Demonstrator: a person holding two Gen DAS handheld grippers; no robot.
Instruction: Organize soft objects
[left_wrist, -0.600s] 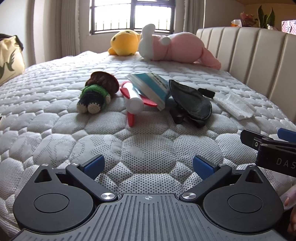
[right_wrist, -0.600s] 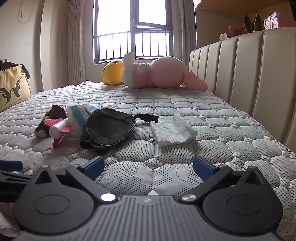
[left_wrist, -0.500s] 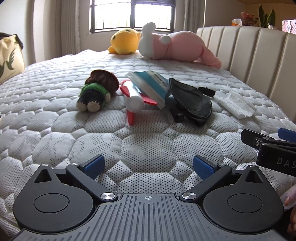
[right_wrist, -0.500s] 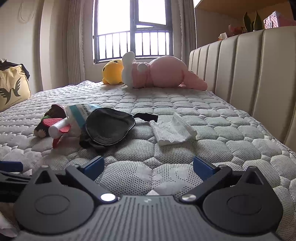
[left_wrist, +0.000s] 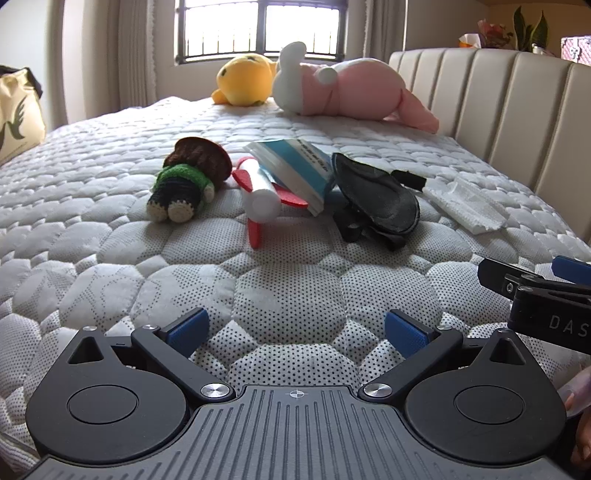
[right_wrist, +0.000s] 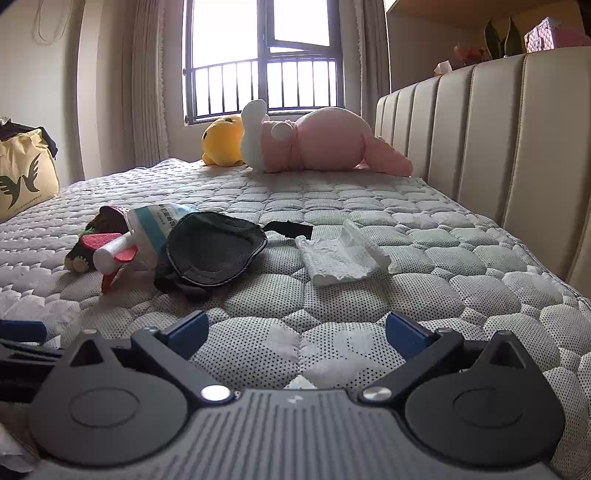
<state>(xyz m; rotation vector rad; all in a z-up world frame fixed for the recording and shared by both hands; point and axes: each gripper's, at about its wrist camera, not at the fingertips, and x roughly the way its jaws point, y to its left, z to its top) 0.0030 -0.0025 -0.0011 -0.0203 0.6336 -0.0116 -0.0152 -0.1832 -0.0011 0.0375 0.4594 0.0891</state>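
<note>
Both claws, left (left_wrist: 293, 328) and right (right_wrist: 297, 330), gape wide over bare mattress (left_wrist: 288, 291), clutter ahead.

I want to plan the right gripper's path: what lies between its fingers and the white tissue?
Only bare quilted mattress lies between the right gripper and the white tissue, as the right wrist view shows.

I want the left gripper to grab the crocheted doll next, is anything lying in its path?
Nothing visible: only bare mattress lies between the open left gripper and the crocheted doll.
</note>
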